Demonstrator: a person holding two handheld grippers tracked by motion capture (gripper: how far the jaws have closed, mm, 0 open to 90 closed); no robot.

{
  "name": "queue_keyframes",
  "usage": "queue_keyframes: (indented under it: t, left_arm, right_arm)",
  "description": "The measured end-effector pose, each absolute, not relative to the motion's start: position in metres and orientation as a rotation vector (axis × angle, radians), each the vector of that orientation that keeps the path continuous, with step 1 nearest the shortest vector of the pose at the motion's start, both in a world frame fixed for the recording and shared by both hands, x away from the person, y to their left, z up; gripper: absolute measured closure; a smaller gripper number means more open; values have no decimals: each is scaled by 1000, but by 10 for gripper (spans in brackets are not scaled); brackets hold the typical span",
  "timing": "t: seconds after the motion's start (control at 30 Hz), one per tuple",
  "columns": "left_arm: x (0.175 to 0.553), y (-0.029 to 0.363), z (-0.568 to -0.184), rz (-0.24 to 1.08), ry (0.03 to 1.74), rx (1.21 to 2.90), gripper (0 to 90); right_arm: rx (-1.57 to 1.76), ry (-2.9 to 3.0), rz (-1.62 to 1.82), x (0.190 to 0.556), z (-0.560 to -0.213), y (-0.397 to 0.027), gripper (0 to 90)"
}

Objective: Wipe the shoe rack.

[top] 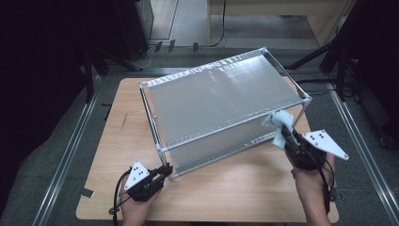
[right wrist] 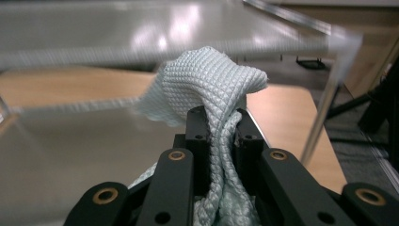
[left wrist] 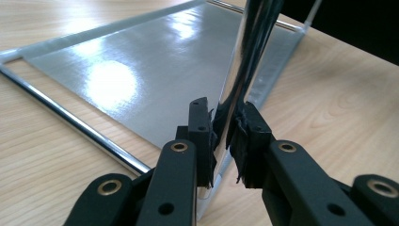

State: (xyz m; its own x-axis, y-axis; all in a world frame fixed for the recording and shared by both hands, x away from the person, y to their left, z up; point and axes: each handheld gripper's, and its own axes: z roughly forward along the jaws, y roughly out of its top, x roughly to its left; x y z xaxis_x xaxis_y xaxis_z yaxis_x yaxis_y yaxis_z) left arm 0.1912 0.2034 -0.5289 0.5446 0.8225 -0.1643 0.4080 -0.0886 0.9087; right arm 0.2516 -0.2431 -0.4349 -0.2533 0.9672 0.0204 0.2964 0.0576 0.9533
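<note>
right gripper (top: pixel 288 134) fingers clamped on pale cloth (top: pixel 281 123), at rack's (top: pixel 221 101) near-right corner, just below top shelf edge; shelf's long axis runs away to left. left gripper (top: pixel 164 172) fingers clamped on near-left corner post (left wrist: pixel 244 61), on worktop (top: pixel 235 188).

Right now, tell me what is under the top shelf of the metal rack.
Under the top shelf lies a lower shelf with nothing visible on it along its near edge. The top shelf covers most of it, so the rest cannot be seen.
</note>
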Motion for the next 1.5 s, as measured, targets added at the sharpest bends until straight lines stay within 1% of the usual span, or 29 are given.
queue_keyframes:
  t: [0.1,0.23,0.4,0.6,0.93,1.07,1.23,1.5]
  left_arm:
    - [193,207,-528,491,1061,1696,787]
    - [198,211,-527,514,1086,1702,789]
    - [211,226,-526,540,1140,1677,787]
    - [227,243,-527,582,1184,1639,786]
    - [251,276,-530,660,1306,1525,780]
    - [260,288,-531,687,1336,1494,778]
    - [267,302,-530,709,1370,1475,776]
    - [279,324,-529,716,1411,1456,770]
  right_arm:
    - [1328,1697,1136,255,-466,-247,805]
    - [1408,1719,1075,273,-498,-252,803]
    - [1446,1710,1031,290,-514,-256,792]
    - [1433,1820,969,282,-532,-267,767]
    - [1501,1745,925,266,-527,-298,768]
    - [1532,1701,938,266,-525,-306,770]
    - [1512,1671,953,283,-514,-294,770]
    - [1577,1521,927,324,-497,-285,776]
